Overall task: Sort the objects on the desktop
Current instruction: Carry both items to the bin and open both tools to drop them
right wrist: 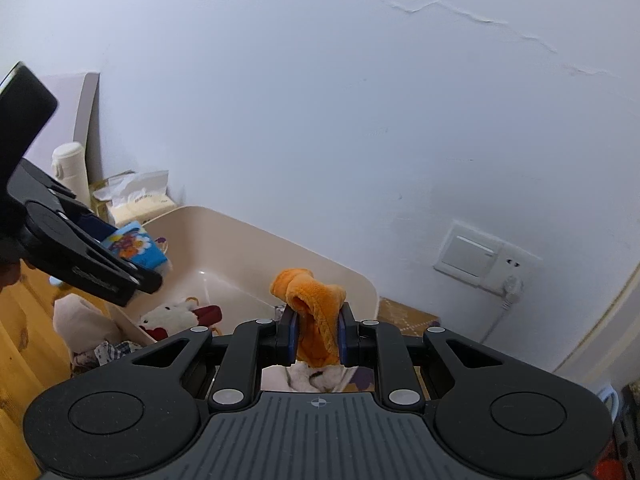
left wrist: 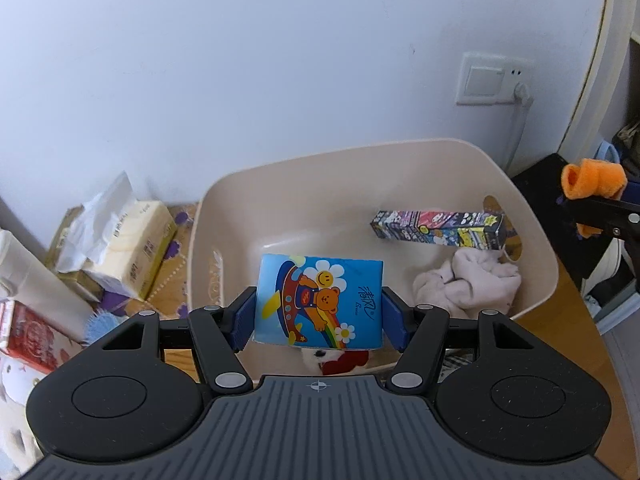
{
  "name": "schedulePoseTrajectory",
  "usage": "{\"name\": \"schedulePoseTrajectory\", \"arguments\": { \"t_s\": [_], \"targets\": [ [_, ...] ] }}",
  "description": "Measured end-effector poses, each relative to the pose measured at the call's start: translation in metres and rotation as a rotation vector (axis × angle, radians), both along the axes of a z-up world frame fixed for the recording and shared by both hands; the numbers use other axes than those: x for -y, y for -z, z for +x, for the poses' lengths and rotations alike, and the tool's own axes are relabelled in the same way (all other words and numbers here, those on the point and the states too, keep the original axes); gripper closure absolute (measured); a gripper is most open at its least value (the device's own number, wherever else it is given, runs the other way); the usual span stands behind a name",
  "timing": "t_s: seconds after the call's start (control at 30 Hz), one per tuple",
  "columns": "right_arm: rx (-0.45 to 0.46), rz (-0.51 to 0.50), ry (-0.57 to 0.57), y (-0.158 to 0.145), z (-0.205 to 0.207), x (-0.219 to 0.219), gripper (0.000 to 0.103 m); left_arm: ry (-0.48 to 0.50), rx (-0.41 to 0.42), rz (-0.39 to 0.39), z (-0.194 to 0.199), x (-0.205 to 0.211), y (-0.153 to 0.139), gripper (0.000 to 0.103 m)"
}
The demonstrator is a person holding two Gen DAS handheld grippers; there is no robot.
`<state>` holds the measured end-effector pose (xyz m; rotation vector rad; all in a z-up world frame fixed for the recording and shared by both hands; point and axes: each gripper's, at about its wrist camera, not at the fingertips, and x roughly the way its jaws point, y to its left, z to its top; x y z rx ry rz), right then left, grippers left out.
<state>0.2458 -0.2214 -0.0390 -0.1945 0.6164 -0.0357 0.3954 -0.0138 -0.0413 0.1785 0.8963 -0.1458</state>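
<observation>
My left gripper (left wrist: 319, 312) is shut on a blue tissue pack (left wrist: 320, 300) printed with a cartoon bear, held above the near part of a beige plastic basin (left wrist: 208, 216). Inside the basin lie a colourful long box (left wrist: 438, 224), a crumpled pinkish cloth (left wrist: 468, 284) and a white and red plush toy (left wrist: 340, 360). My right gripper (right wrist: 317, 338) is shut on an orange fleece cloth (right wrist: 314, 304), held over the basin's (right wrist: 320, 264) near right side. The orange cloth (left wrist: 594, 180) also shows at the right edge of the left wrist view, and the tissue pack (right wrist: 134, 246) at the left of the right wrist view.
An opened yellow tissue pack (left wrist: 132, 240) lies left of the basin on a patterned mat. A red box (left wrist: 32, 336) and a white flask (right wrist: 72, 172) stand further left. A wall socket with a plugged cable (left wrist: 492, 80) is behind. Wooden tabletop (right wrist: 24, 344) surrounds the basin.
</observation>
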Motion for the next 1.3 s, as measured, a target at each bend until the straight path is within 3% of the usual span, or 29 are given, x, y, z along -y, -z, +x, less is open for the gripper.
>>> {"name": "schedulePoseTrajectory", "arguments": {
  "t_s": [0.33,0.73,0.8,0.93,1.1,1.3],
  "targets": [
    [-0.107,-0.035,-0.060,0.026,0.033,-0.002,0.085,-0.032,-0.092,0.013,0.023,0.008,0.033,0.039],
    [-0.222,0.033,-0.080,0.060,0.052,0.003,0.078,-0.036,-0.165,0.027,0.030,0.012,0.056,0.038],
    [-0.229,0.029,-0.084,0.062,0.052,0.001,0.067,-0.038,-0.171,0.024,0.030,0.011,0.056,0.037],
    [-0.235,0.028,-0.093,0.064,0.051,-0.001,0.062,-0.049,-0.171,0.020,0.029,0.010,0.053,0.030],
    [-0.214,0.038,-0.087,0.059,0.047,-0.002,0.030,-0.050,-0.118,0.018,0.023,0.007,0.043,0.021],
    [-0.198,0.037,-0.065,0.052,0.041,-0.008,0.014,-0.044,-0.075,0.025,0.015,0.002,0.032,0.019]
  ]
}}
